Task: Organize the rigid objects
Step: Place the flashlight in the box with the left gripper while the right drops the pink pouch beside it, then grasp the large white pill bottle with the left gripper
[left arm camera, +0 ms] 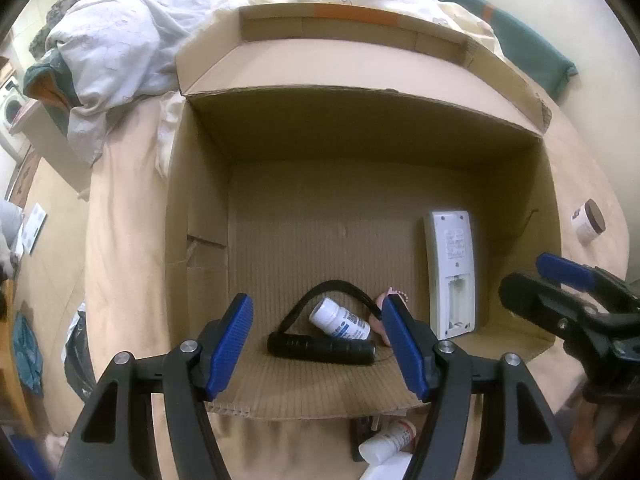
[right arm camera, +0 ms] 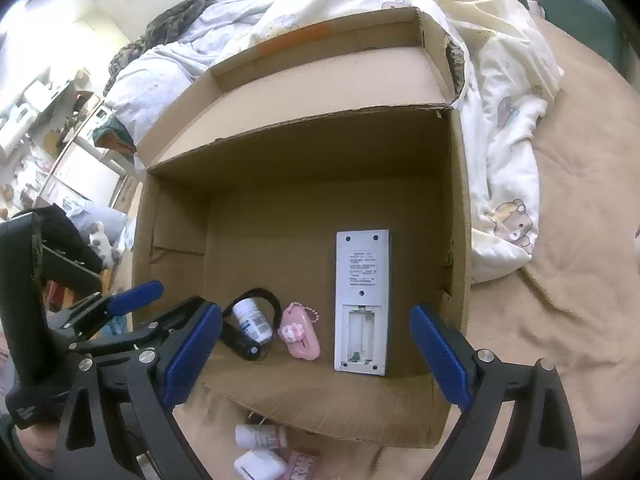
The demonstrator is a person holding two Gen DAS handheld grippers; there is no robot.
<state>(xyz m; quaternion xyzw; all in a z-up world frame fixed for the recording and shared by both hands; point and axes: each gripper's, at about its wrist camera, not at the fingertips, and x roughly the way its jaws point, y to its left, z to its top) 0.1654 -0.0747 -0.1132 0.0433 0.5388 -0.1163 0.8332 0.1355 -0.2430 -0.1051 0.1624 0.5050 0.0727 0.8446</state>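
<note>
Right wrist view: cardboard box on beige bed, rumpled duvet behind; both claws, left and right, spread apart, empty.

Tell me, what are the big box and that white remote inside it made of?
The box looks like brown corrugated cardboard: matte, with fluted ridges along its cut front edge. The remote seems to be hard plastic, pale and smooth, with moulded screw holes and an open battery bay.

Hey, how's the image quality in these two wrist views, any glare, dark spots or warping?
Left wrist view: strong fisheye bending of the brown cardboard box, its far inner wall in shadow, black vignette at the corners. Right wrist view: window light blows out the room at upper left, the white rectangular remote control stays sharp, its label print too small to read.
</note>
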